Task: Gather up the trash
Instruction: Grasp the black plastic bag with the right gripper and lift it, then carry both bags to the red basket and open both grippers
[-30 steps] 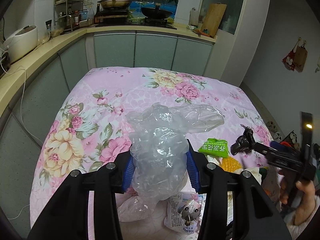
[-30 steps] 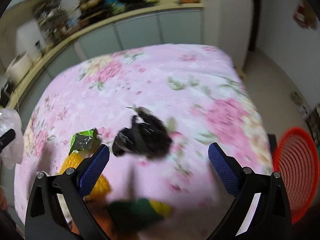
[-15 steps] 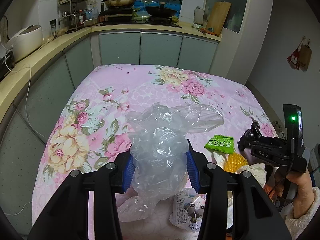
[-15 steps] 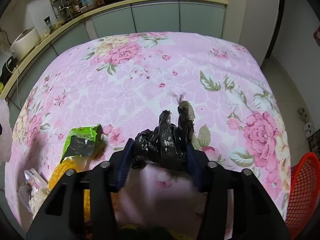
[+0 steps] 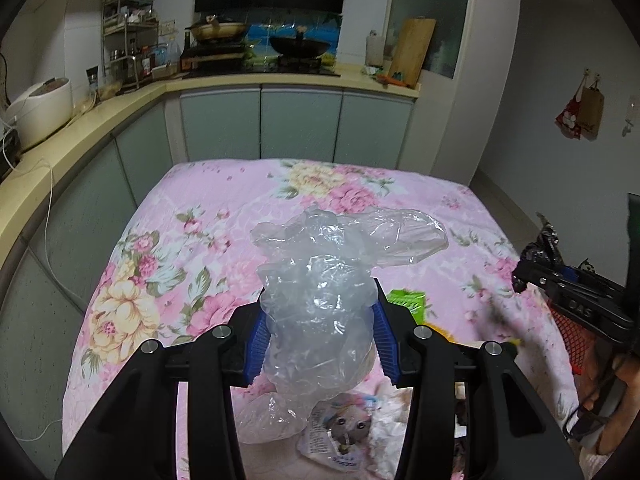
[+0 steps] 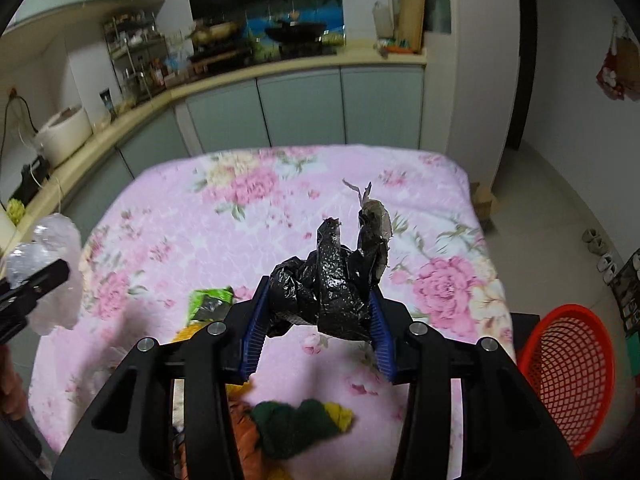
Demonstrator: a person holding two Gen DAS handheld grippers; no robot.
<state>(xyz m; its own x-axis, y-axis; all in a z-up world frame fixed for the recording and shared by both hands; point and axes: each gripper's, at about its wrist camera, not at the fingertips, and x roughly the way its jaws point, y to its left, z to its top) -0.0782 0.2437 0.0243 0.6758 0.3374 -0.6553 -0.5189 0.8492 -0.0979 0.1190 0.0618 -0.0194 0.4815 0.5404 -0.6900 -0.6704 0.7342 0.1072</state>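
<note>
Two crinkled bags (image 5: 320,304) (image 6: 328,288), claw-pinched.

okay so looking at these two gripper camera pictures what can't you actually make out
- Left wrist view: the clear plastic bag in the left gripper covers the cloth behind it and part of the printed wrapper.
- Left wrist view: the green packet is mostly behind the gripper finger.
- Right wrist view: the green and yellow trash is blurred; no telling what it is.
- Right wrist view: the red basket is cut off by the edge, inside unseen.
</note>
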